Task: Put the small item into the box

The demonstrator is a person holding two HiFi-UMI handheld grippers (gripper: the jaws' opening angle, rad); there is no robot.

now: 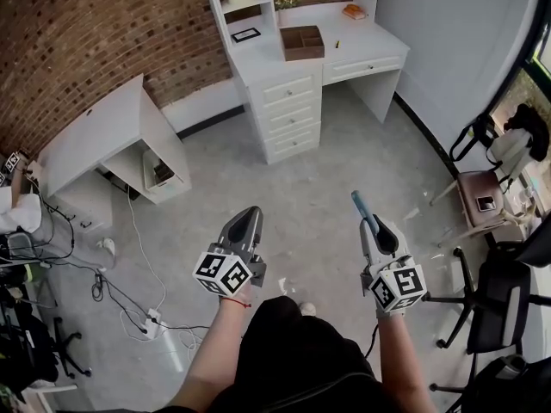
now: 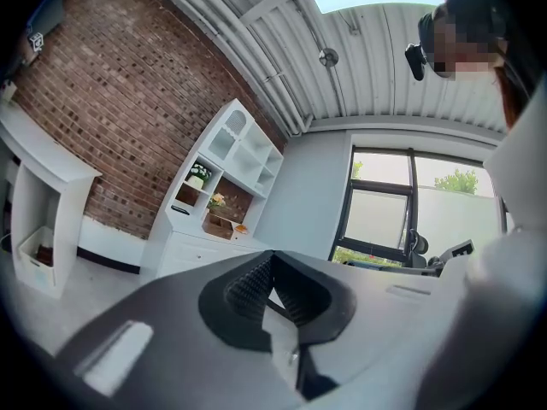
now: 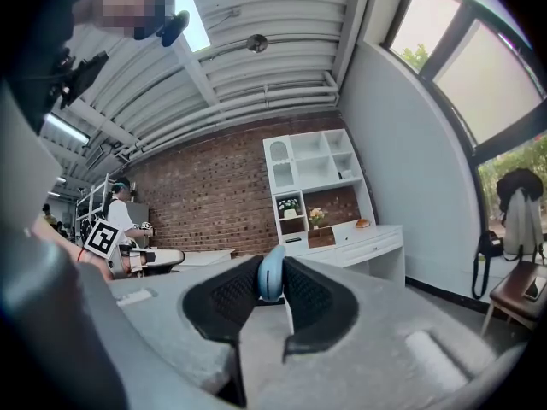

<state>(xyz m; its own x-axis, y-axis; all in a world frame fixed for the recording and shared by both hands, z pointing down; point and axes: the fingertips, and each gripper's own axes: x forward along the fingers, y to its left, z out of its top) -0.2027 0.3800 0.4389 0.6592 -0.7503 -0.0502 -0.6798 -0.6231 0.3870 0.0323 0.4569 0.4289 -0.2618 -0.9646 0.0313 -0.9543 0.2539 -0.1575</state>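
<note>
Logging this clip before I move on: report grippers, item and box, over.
Left gripper shut, empty. Right gripper shut on blue item. Box open-topped on white desk, well ahead. No obstacle seen between.

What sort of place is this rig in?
Likely a mock home-office corner in a lab or studio: white desk with drawers and shelf hutch against a red brick wall, black office chair, loose floor cables.

A lab-like studio dressed as a home study: a brick wall [image 1: 86,41] runs behind the white desk [image 1: 362,37], cables [image 1: 102,284] trail over bare concrete floor [image 1: 344,188] to its left, and office chairs [image 1: 495,304] stand to its right.
</note>
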